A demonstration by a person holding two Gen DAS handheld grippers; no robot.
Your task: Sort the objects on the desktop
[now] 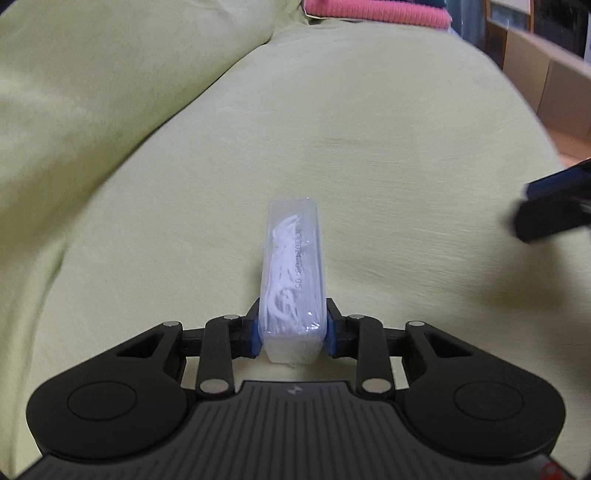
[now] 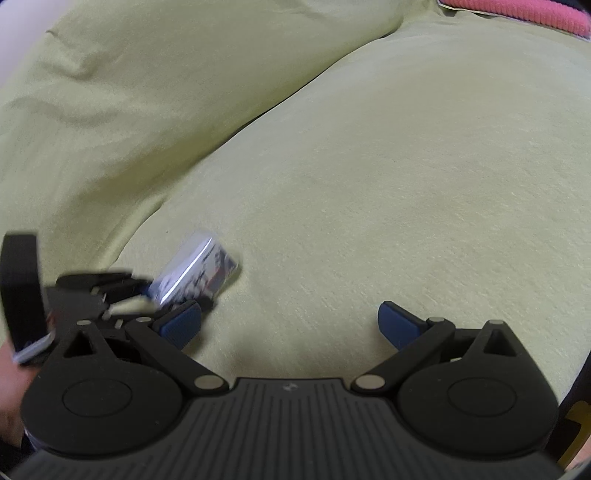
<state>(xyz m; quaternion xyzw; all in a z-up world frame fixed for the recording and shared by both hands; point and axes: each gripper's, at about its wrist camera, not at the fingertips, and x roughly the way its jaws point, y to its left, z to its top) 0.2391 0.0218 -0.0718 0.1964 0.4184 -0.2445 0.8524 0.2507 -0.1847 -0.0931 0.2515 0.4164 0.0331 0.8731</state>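
While the left gripper [image 1: 292, 326] is clamping a clear packet [image 1: 291, 273] of white cord between its pads, I'm holding it above the green sofa cushion [image 1: 369, 147]. Right gripper [image 2: 290, 323] is hanging open, empty, beside it; pink fabric [image 1: 376, 13] lies beyond.

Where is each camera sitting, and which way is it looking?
Left wrist: sits on the left gripper, looking forward along its fingers, which are shut on a clear packet above a green cushion; the right gripper's tip shows at the right edge.
Right wrist: sits on the right gripper, looking forward over its open fingers at the same cushion; the left gripper shows blurred at the left edge.
Shared: cushion, packet, pink fabric at the top.
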